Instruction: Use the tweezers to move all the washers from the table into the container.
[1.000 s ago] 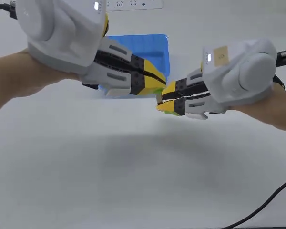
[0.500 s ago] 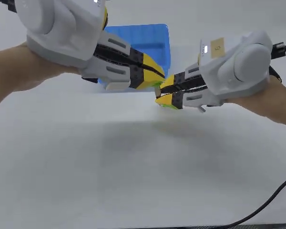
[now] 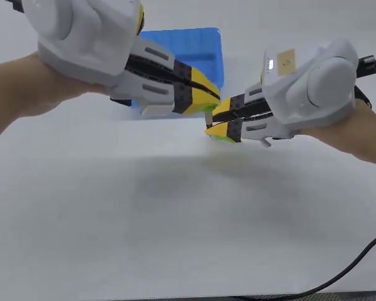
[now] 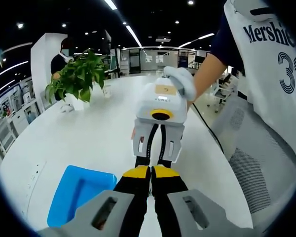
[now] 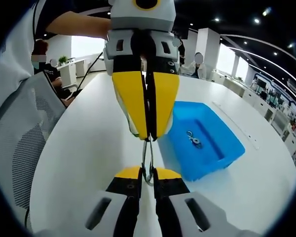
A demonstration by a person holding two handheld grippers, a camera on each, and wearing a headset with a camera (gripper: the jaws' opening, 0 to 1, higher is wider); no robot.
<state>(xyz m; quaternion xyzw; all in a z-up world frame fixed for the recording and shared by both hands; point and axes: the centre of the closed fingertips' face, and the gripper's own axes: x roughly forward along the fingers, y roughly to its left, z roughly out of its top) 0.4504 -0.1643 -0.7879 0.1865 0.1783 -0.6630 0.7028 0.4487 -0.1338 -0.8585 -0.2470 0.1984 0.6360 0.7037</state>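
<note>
Table (image 3: 175, 238): white, no loose washers in sight.
Container (image 5: 212, 148): blue, washers (image 5: 193, 139) inside; the task looks nearly done.
Left hand-held gripper (image 3: 213, 98), right hand-held gripper (image 3: 208, 129): tip to tip, both clamped on the tweezers (image 5: 148, 158).

My left gripper (image 3: 213, 98) covers the near side of the blue tub (image 3: 194, 47) in the head view. The top of the tweezers (image 5: 147, 157) disappears between its yellow jaws. The washers (image 5: 193, 139) in the tub are too small to count.
</note>
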